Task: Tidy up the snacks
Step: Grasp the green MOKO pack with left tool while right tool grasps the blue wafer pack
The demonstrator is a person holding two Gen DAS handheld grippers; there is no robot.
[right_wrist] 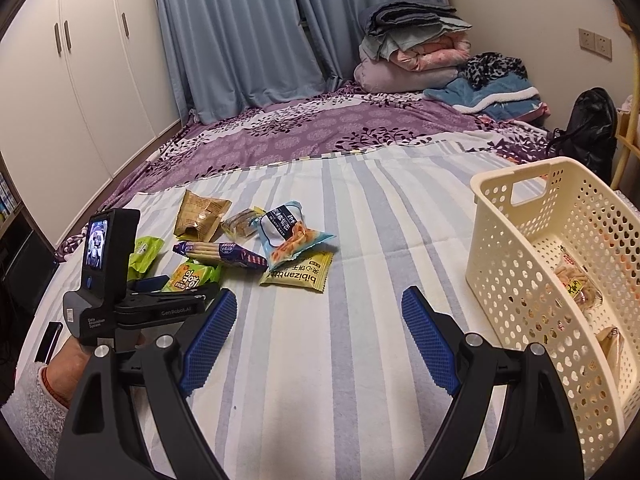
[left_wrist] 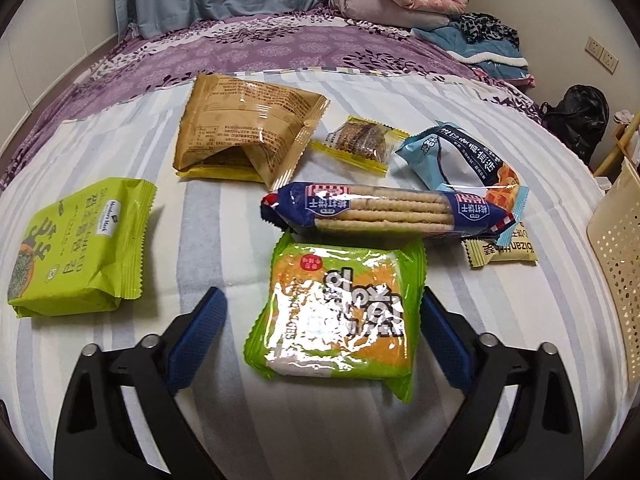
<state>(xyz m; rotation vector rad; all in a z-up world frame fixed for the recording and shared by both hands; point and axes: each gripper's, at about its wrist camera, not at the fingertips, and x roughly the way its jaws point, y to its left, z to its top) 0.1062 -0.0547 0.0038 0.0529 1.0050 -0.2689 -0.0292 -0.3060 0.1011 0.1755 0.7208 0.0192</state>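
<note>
Several snack packets lie on the striped bed sheet. My left gripper (left_wrist: pixel 320 312) is open, its jaws on either side of a green-and-orange packet (left_wrist: pixel 336 312) without touching it. Beyond lie a blue cracker pack (left_wrist: pixel 384 210), a brown bag (left_wrist: pixel 248 128), a small yellow-edged packet (left_wrist: pixel 356 144), a light blue bag (left_wrist: pixel 460 160), a pale yellow packet (left_wrist: pixel 504 250) and a green seaweed pack (left_wrist: pixel 80 248). My right gripper (right_wrist: pixel 318 328) is open and empty over bare sheet. The cream basket (right_wrist: pixel 520 240) to its right holds two snack packets (right_wrist: pixel 576 280).
The left gripper body (right_wrist: pixel 120 288) with its screen shows in the right wrist view, at the left by the snacks. Folded bedding (right_wrist: pixel 416 56) is piled at the far end of the bed. A black bag (right_wrist: pixel 592 128) sits by the right wall. The basket wall (left_wrist: pixel 616 264) is at the right.
</note>
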